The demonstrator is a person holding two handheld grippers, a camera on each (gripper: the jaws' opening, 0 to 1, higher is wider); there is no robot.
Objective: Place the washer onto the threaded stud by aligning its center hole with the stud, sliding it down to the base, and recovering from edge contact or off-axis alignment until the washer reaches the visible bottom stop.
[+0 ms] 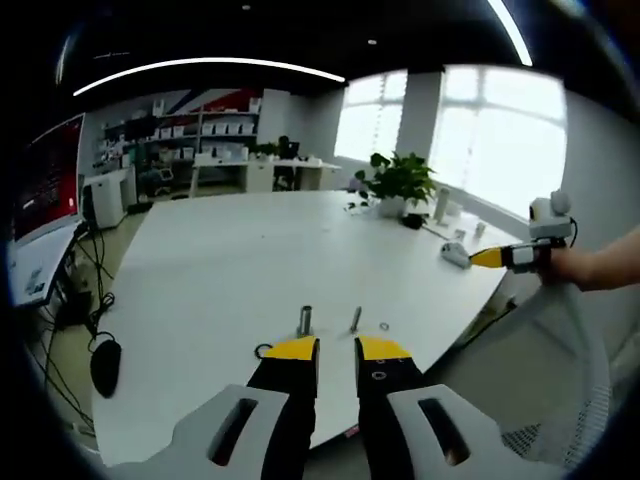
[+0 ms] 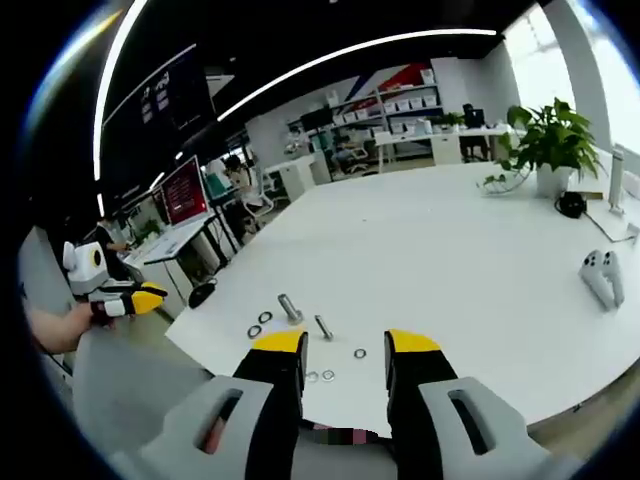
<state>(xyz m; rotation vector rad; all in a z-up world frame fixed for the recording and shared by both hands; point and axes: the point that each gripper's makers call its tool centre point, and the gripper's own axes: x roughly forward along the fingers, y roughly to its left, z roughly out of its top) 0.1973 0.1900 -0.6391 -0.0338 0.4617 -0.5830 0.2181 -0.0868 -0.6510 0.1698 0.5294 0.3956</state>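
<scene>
On the white table (image 1: pixel 230 280), a thick threaded stud (image 1: pixel 305 320) stands upright just beyond my left gripper (image 1: pixel 337 350), which is open with a narrow gap and holds nothing. A thinner stud (image 1: pixel 356 319) stands beside it, with a small washer (image 1: pixel 384 326) to its right and a dark ring (image 1: pixel 263 350) by the left jaw. In the right gripper view the thick stud (image 2: pixel 290 307) and the thin stud (image 2: pixel 323 327) sit ahead of my right gripper (image 2: pixel 346 350), which is open and empty. Several washers (image 2: pixel 360 353) lie around them.
A hand holds the right gripper (image 1: pixel 500 257) out past the table's right edge; the left gripper (image 2: pixel 135 297) hangs off the table's left corner. A white controller (image 2: pixel 600 275) and a potted plant (image 2: pixel 548 140) stand farther back. Desks and monitors (image 1: pixel 45 190) line the room.
</scene>
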